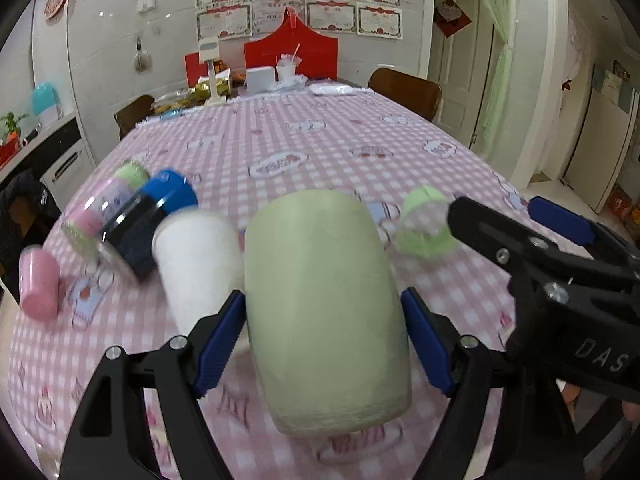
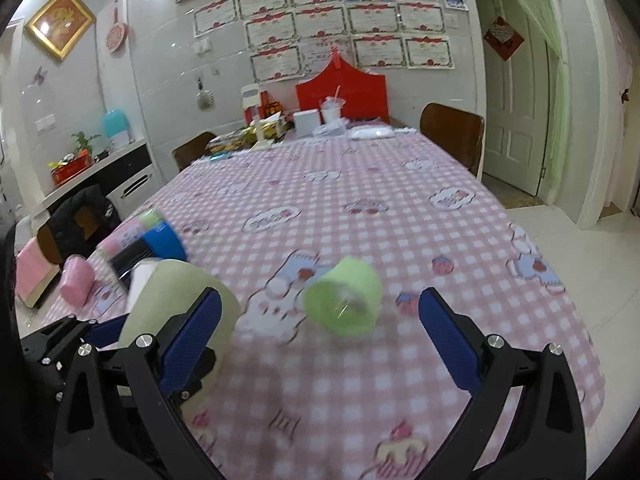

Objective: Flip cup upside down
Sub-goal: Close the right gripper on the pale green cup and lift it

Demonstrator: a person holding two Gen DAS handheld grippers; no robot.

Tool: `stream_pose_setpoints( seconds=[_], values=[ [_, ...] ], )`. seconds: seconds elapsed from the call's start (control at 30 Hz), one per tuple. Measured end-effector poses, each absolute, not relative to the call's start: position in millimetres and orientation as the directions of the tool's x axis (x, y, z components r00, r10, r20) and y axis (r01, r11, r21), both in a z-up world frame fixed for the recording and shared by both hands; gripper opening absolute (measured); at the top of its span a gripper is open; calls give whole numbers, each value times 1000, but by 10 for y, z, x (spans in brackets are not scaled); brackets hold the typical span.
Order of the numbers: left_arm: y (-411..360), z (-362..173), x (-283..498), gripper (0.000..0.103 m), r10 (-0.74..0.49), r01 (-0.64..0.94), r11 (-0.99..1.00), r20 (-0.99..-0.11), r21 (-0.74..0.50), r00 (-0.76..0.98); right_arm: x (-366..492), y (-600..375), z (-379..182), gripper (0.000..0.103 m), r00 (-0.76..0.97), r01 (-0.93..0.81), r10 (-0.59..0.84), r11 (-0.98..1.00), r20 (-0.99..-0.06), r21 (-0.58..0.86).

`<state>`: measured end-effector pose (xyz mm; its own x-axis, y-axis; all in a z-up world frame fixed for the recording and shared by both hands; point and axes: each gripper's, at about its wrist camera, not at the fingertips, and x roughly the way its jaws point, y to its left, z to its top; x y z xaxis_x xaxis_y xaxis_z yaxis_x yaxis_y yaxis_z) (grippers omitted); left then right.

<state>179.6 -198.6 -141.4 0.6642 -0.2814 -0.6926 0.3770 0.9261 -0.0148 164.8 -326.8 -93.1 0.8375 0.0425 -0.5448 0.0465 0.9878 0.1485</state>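
Observation:
My left gripper [image 1: 324,340] is shut on a pale green cup [image 1: 324,304] and holds it tilted above the pink checked tablecloth [image 1: 320,152]. The same cup shows at the left of the right wrist view [image 2: 180,292], with the left gripper around it. My right gripper [image 2: 320,336] is open and empty above the cloth. A bright green plastic cup [image 2: 344,300] lies on its side just beyond the right gripper's fingertips, its opening toward me. It also shows in the left wrist view [image 1: 424,228], next to the right gripper's fingers [image 1: 560,220].
A white cup [image 1: 196,264], a blue-and-black cup [image 1: 152,216], a clear patterned cup [image 1: 108,204] and a pink cup [image 1: 38,284] lie at the left. Boxes and a drink cup [image 1: 288,68] stand at the table's far end. Chairs [image 1: 404,92] flank it.

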Motion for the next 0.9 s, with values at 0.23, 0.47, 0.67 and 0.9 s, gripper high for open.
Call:
stream_pose_setpoints(
  seconds=[0.23, 0.47, 0.67, 0.9],
  values=[
    [-1890, -1513, 1547, 78, -329, 410, 910, -701, -58, 632, 1459, -3145, -980, 95, 822, 56, 30, 989, -568, 134],
    [-1814, -1571, 1560, 78, -363, 404, 907, -708, -119, 606, 1428, -3148, -1017, 95, 810, 68, 35, 986, -586, 153],
    [-1683, -1405, 1452, 78, -358, 393, 914, -653, -101, 668, 1425, -3076, -913, 95, 816, 56, 51, 985, -576, 166],
    [-1299, -1171, 1363, 78, -356, 368, 923, -604, -110, 713, 1522, -2877, -860, 95, 792, 4, 124, 978, -598, 208]
  ],
)
